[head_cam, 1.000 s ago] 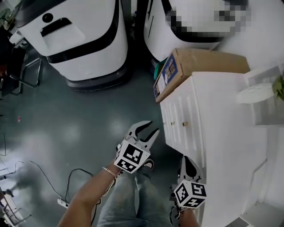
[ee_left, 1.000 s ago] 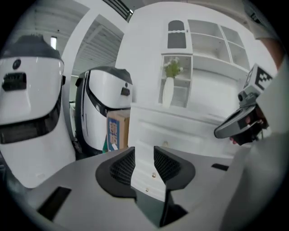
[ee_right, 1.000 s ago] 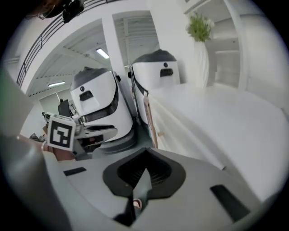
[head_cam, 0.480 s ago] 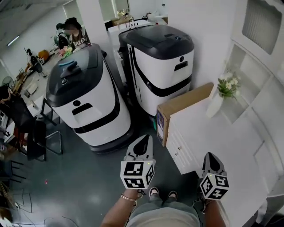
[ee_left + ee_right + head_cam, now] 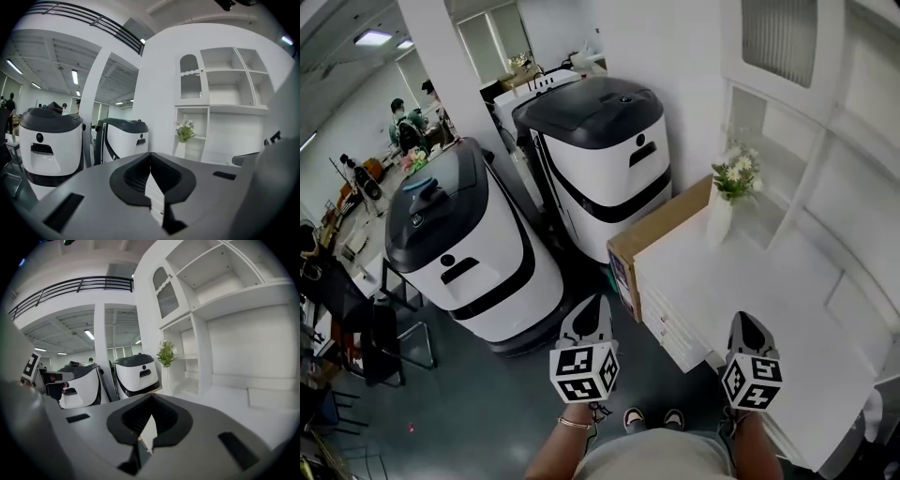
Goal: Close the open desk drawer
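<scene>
Lifted away from the drawers, left gripper and right gripper are hanging closed and empty, their job seemingly done.

Flower vase on white desk

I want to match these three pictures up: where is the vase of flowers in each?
Head view: vase of flowers, right of centre, upper half, beside the white shelves.
Left gripper view: the vase, just right of centre.
Right gripper view: the vase, just right of centre, mid-height.
Shared landmark: black-topped white machine, left of the vase everywhere.
</scene>
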`<state>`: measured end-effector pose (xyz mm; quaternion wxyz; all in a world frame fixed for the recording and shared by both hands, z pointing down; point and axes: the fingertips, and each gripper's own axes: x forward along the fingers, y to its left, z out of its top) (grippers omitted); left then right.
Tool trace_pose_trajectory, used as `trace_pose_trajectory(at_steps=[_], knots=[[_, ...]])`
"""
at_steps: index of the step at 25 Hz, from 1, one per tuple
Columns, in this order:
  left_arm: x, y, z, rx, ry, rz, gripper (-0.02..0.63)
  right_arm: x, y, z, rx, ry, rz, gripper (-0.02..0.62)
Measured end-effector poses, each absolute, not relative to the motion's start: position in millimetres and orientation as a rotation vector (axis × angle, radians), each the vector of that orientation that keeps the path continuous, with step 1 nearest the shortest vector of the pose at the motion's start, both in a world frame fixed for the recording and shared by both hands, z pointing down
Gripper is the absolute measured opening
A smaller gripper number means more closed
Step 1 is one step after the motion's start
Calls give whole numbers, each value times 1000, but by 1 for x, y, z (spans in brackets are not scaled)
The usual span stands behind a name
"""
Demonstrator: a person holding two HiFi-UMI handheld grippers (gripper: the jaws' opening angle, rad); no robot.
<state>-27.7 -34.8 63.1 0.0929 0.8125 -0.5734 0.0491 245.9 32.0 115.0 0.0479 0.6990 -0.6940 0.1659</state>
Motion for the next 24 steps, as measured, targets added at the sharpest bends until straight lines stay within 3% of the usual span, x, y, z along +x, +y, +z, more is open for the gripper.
trace_pose_trajectory(at_steps=[24], knots=[[-8,-26,69,2404,-1679,135,19,262,38,99,2121,-2115,462,5]])
